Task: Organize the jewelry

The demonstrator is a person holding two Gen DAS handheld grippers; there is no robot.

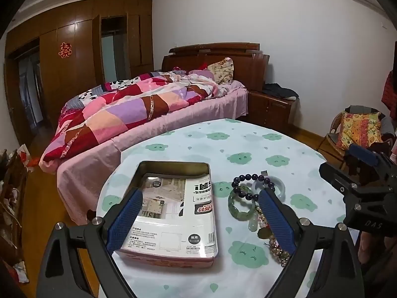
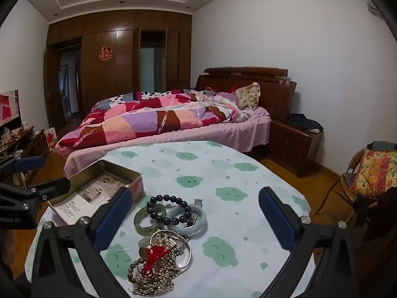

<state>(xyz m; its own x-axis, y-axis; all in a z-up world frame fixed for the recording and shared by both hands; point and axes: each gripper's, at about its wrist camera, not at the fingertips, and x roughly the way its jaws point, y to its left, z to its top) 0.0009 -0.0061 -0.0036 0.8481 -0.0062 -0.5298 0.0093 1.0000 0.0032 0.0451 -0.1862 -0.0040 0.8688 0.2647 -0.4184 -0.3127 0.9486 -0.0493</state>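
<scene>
A rectangular metal tin [image 1: 173,166] lined with printed paper sits open on the table, seen also in the right wrist view as the tin [image 2: 135,182]. Right of it lies a heap of jewelry: a dark purple bead bracelet [image 2: 168,209], a green stone bracelet [image 2: 146,219], a pale jade bangle [image 2: 198,223], silver bangles [image 2: 183,250] and bead strings with a red knot [image 2: 155,254]. My left gripper [image 1: 199,197] hovers open above the tin's right side, holding nothing. My right gripper [image 2: 194,195] stands open above the heap, holding nothing.
The round table [image 2: 223,168] has a white cloth with green cloud prints. Behind it is a bed [image 2: 161,121] with a patchwork quilt, a wooden nightstand [image 2: 292,144] and a wardrobe. A chair with a patterned cushion [image 2: 374,171] stands to the right.
</scene>
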